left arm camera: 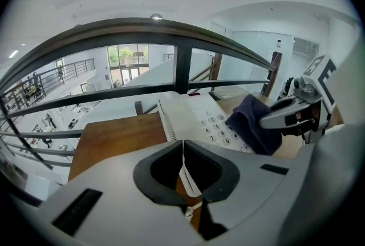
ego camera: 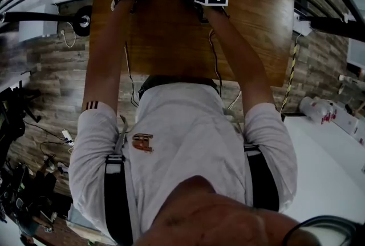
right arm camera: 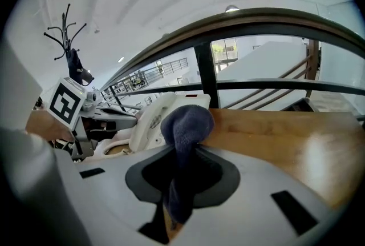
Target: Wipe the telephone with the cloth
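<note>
Telephone (left arm camera: pixel 194 116), white, keypad type: stands at the far edge of the wooden table (left arm camera: pixel 114 136), just before the railing. Nearest to the cameras, the left gripper (left arm camera: pixel 183 148) has its jaws pressed together on a thin white cord (left arm camera: pixel 187 173), and the right gripper (right arm camera: pixel 182 150) has its jaws pinching the dark blue cloth (right arm camera: pixel 185 125), whose bunched end lies on the telephone's right side beside the keypad. Beyond the table: dark metal railing (left arm camera: pixel 182 71), then a bright white hall.
</note>
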Action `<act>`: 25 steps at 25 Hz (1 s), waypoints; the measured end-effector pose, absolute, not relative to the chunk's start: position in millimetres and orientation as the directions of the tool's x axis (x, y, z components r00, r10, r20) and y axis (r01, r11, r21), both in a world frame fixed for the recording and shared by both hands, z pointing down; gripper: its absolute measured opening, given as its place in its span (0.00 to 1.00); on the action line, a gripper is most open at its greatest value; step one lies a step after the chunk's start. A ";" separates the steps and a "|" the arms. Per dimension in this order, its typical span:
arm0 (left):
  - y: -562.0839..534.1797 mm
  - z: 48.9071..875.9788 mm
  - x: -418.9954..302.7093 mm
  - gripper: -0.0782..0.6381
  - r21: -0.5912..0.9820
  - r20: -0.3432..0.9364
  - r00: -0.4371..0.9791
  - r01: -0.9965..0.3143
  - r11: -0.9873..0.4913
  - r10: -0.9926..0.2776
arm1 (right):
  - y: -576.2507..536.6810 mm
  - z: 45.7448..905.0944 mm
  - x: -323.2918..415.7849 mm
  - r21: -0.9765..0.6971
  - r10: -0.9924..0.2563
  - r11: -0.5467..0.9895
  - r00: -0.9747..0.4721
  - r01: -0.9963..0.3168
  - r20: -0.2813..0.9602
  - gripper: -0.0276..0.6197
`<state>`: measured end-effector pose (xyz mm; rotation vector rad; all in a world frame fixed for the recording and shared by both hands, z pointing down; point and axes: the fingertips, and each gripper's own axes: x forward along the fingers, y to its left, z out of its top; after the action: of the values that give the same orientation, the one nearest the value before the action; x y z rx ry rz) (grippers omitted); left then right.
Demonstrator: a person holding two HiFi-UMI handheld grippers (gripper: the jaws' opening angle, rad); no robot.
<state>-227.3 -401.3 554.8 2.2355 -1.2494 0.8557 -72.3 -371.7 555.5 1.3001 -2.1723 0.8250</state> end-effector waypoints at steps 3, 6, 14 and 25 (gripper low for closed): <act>-396.7 555.0 -231.1 0.14 0.067 0.708 0.389 -0.868 -0.492 -0.590 | -369.5 536.4 -76.5 -0.267 -0.629 0.397 -0.472 -0.878 0.618 0.16; -392.0 542.4 -236.0 0.14 0.062 0.677 0.397 -0.870 -0.490 -0.619 | -365.0 511.5 -85.2 -0.288 -0.649 0.435 -0.519 -0.853 0.557 0.16; -363.5 448.2 -218.5 0.14 0.143 0.338 0.556 -0.828 -0.543 -0.759 | -347.8 448.2 -98.6 -0.254 -0.688 0.558 -0.612 -0.790 0.391 0.16; -303.0 359.1 -201.3 0.14 0.017 0.045 0.554 -0.833 -0.553 -0.832 | -303.1 371.6 -110.5 -0.179 -0.691 0.685 -0.708 -0.706 0.145 0.16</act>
<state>-201.3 -303.0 359.1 2.7368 -1.4667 0.0490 -110.5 -303.1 371.6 1.1718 -2.8235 0.3421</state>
